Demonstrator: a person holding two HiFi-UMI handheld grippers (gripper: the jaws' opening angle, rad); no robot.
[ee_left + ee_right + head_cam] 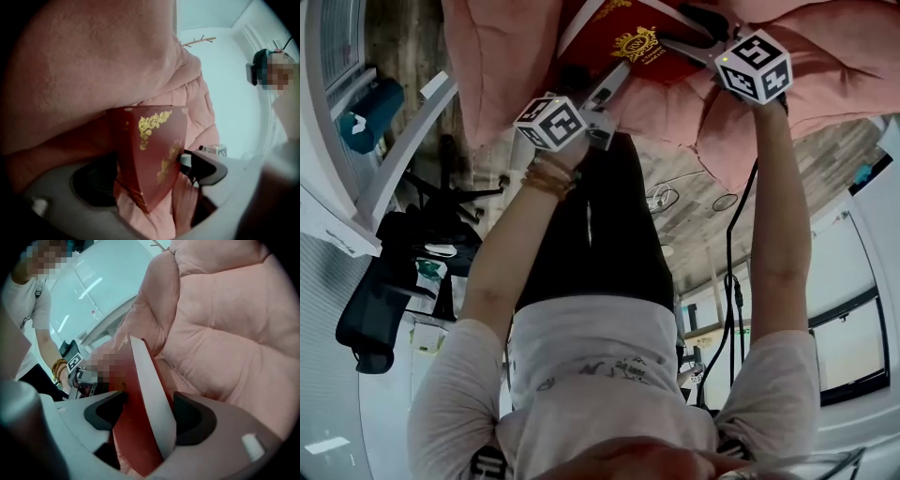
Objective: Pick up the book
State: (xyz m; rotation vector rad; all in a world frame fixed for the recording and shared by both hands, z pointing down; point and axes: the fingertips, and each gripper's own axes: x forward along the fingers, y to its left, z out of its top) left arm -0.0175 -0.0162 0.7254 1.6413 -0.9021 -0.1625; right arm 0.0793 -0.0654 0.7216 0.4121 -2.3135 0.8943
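**While both claws clamp it, the red book stays close to the pink cushion**

Where the left claw (145,173) closes, the book (150,140) stands upright between its jaws. One pad presses the cover with its gold ornament (152,124), and the other jaw sits dark behind the far cover. The right claw (147,413) grips the same book at another edge, its jaws shut on both covers with the white page block (152,380) rising between them. Just beyond and above both claws lies the pink cushion (225,324), touching the book's far end ahead of the left claw.
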